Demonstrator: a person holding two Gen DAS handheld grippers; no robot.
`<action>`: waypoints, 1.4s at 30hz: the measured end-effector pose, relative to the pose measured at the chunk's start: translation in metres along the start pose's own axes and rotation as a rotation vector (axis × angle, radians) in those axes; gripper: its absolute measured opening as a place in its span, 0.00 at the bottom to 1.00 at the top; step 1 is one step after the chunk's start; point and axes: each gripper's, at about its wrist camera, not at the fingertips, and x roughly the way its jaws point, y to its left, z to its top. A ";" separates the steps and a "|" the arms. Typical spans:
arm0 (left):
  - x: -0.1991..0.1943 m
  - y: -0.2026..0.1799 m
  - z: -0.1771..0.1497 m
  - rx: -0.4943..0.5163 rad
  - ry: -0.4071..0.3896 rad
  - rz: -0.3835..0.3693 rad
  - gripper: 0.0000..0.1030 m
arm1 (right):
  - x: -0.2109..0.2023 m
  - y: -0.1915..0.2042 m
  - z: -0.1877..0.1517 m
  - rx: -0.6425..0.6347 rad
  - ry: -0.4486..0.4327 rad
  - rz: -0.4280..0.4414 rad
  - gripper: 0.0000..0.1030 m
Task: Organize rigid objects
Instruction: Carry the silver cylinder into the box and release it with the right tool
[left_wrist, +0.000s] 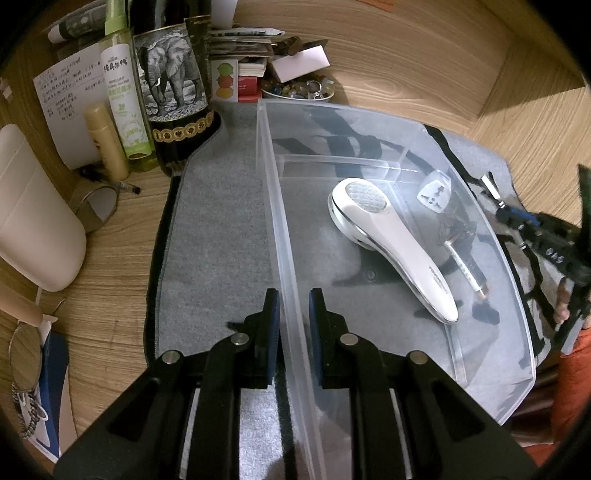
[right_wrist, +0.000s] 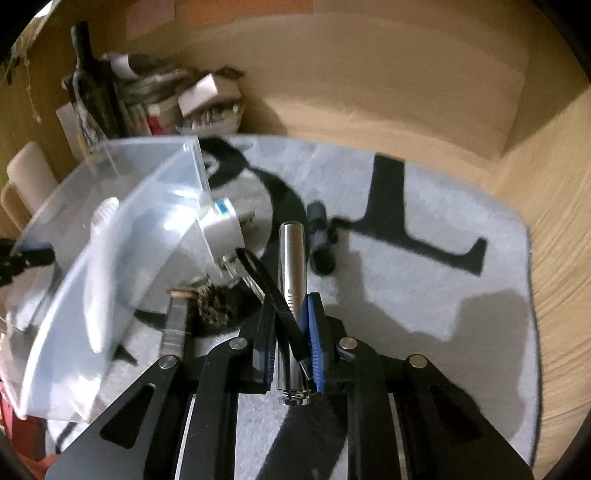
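My left gripper (left_wrist: 291, 299) straddles the near left wall of a clear plastic bin (left_wrist: 273, 206), its pads close on either side of the wall. In the bin lie a white handheld device (left_wrist: 391, 240), a white plug adapter (left_wrist: 434, 190) and a thin pen-like stick (left_wrist: 465, 267). My right gripper (right_wrist: 291, 314) is shut on a silver metal cylinder (right_wrist: 291, 266) with a black strap (right_wrist: 266, 284), held above the grey mat to the right of the bin (right_wrist: 110, 236). A dark small cylinder (right_wrist: 321, 240) lies on the mat beyond it.
Bottles (left_wrist: 125, 96), an elephant-print canister (left_wrist: 173, 92), papers and a dish of trinkets (left_wrist: 299, 88) crowd the back left of the wooden desk. A white rounded object (left_wrist: 33, 210) stands at left. The grey mat (right_wrist: 424, 236) has black letters.
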 end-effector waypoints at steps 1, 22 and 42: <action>0.000 0.000 0.000 0.000 0.000 -0.001 0.15 | -0.006 0.001 0.003 0.001 -0.017 0.002 0.14; -0.001 0.001 0.000 0.002 -0.007 -0.007 0.15 | -0.028 0.123 0.060 -0.193 -0.115 0.228 0.14; -0.003 0.002 -0.004 0.004 -0.016 -0.014 0.15 | 0.035 0.183 0.044 -0.331 0.190 0.307 0.14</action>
